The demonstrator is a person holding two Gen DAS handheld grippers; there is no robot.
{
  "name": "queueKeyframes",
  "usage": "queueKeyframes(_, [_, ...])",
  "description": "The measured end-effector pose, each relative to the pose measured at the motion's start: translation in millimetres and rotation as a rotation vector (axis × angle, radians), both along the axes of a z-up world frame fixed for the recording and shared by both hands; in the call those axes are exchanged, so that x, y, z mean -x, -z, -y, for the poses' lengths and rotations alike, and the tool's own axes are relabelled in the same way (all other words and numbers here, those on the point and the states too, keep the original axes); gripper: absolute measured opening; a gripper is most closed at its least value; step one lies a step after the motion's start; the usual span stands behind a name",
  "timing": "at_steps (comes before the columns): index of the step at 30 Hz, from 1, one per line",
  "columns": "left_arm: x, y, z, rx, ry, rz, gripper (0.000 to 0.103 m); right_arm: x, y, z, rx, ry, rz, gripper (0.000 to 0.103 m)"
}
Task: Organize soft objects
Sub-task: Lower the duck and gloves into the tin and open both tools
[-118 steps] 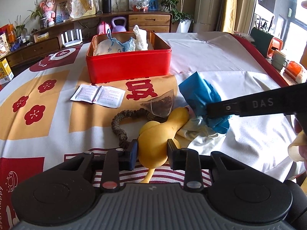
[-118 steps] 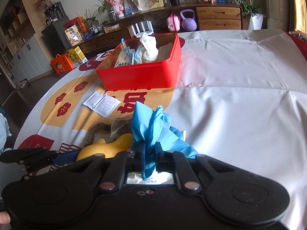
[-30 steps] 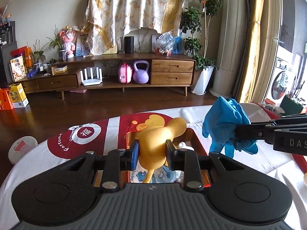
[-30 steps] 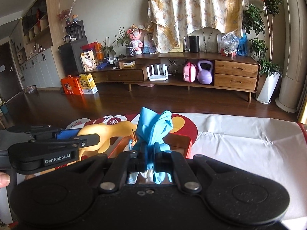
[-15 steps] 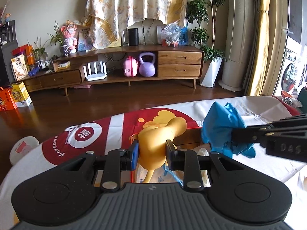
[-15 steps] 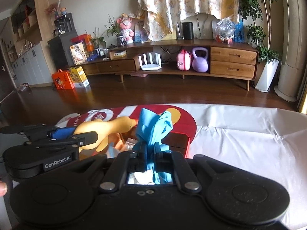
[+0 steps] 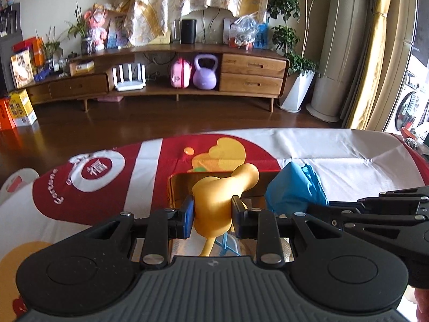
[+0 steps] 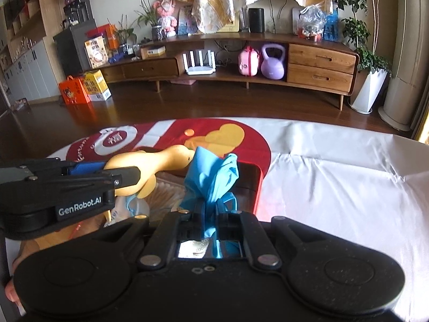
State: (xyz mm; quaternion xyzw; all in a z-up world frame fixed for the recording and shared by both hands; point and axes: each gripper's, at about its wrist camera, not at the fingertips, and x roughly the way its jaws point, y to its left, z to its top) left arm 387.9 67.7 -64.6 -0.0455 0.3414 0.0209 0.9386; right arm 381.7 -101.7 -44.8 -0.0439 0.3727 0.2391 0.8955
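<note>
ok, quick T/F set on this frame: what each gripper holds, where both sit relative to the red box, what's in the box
1. The left gripper is clamped on a yellow rubber duck. True.
2. The right gripper is empty. False: it pinches a blue glove.
3. Both held items hang over the open red box. True.
4. The red box is empty. False: light-coloured soft items already lie inside.
5. The duck lies flat on the tablecloth. False: it is held up in the left gripper, above the box.
</note>
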Motion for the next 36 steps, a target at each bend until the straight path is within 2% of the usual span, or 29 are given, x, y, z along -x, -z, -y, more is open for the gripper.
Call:
queueKeyframes(7, [-9.7, 16.2, -0.6, 0.026, 0.013, -0.041, 0.028, -7.1, 9.7, -5.6, 0.039, 0.013, -0.002, 0.011])
queueKeyframes(16, [-17.2, 30.6, 5.3, 0.010, 0.027, -0.070, 0.028, -12.5, 16.0, -5.9, 0.037, 0.028, 0.001, 0.017])
queueKeyframes(26, [-19.0, 29.1, 3.9, 0.019, 0.020, -0.079, 0.029, -6.6, 11.2, 2.0, 0.018, 0.028, -0.002, 0.035])
queueKeyframes(29, [-16.5, 26.2, 5.3, 0.008, 0.017, -0.075, 0.042, -2.9, 8.3, 3.4, 0.014, 0.031, 0.003, 0.038])
queueKeyframes(31, [-11.8, 22.7, 5.8, 0.002, 0.018, -0.053, 0.056, -0.5, 6.3, 5.1, 0.008, 0.034, 0.004, 0.039])
queueKeyframes(36, [-2.9, 11.4, 7.3, -0.003, 0.028, -0.022, 0.058, 6.1, -1.1, 9.1, -0.004, 0.040, 0.008, 0.040])
